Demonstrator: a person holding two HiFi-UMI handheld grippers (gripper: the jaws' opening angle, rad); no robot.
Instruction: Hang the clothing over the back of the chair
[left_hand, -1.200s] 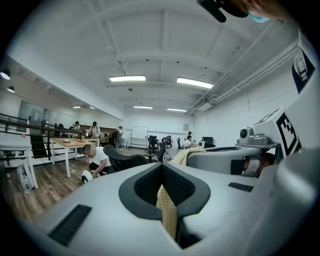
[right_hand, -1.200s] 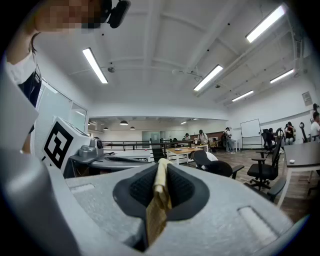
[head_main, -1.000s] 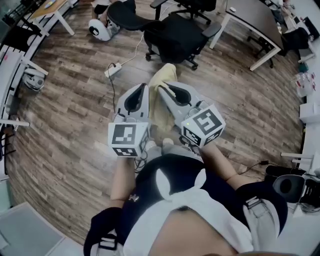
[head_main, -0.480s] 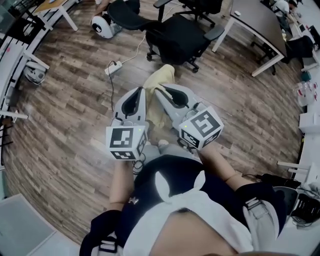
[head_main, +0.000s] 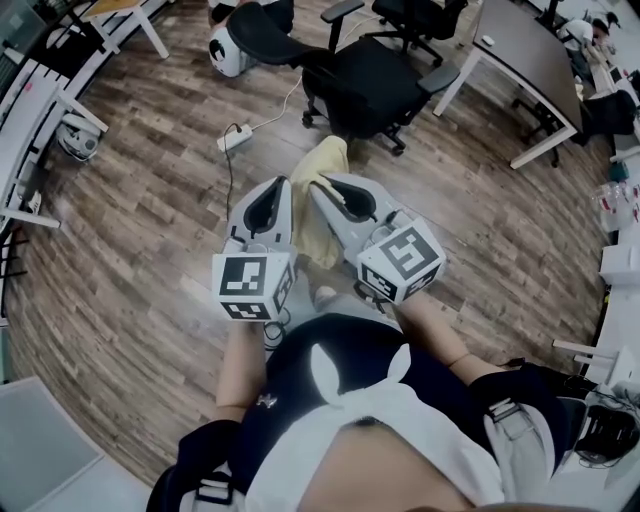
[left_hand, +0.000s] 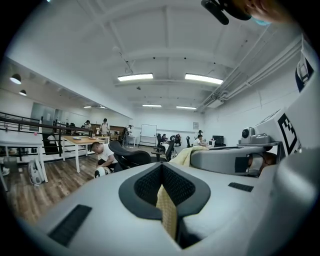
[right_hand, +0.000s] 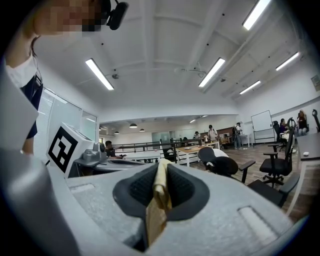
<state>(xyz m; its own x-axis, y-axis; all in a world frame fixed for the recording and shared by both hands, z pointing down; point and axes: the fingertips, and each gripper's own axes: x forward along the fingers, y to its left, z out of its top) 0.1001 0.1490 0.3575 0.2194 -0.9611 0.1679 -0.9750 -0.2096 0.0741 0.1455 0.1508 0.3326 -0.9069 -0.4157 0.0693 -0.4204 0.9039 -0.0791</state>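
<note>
carry step. my left gripper (head_main: 281, 190) and right gripper (head_main: 320, 192) each pinch the pale yellow fabric garment (head_main: 325, 162), which hangs between them. next, likely: advance to the far black mesh office chair (head_main: 378, 85) and drape it over the back.

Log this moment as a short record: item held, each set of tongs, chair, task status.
item: yellow garment, held up off the floor
left tongs: shut on the garment
right tongs: shut on the garment
chair: black office chair, ahead of both tongs
status: garment not yet over the chair back
</note>
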